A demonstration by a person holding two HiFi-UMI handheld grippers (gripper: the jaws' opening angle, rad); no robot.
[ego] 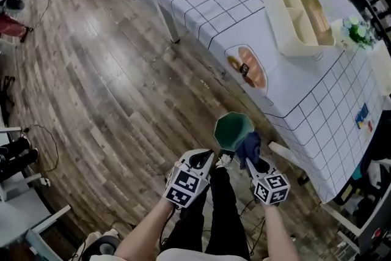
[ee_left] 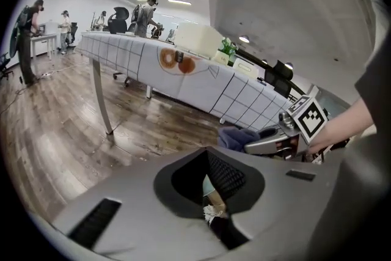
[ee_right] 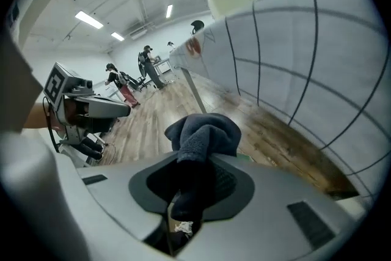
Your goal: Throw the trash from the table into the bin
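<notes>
Near bin (ego: 232, 130), right claw (ego: 249, 159) angled downward

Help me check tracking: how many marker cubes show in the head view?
2. One marker cube rides the left gripper at lower centre; the other rides the right gripper just right of it. Neither is hidden.

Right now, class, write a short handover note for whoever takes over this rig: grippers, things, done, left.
Right gripper: shut on the cloth, by the bin.
Left gripper: beside the right one. Jaws near together; cannot tell whether it holds anything.
Bin: on the floor by the table.
Done: cloth is off the table.
Left: drop the cloth into the bin, then check the table for more trash.
</notes>
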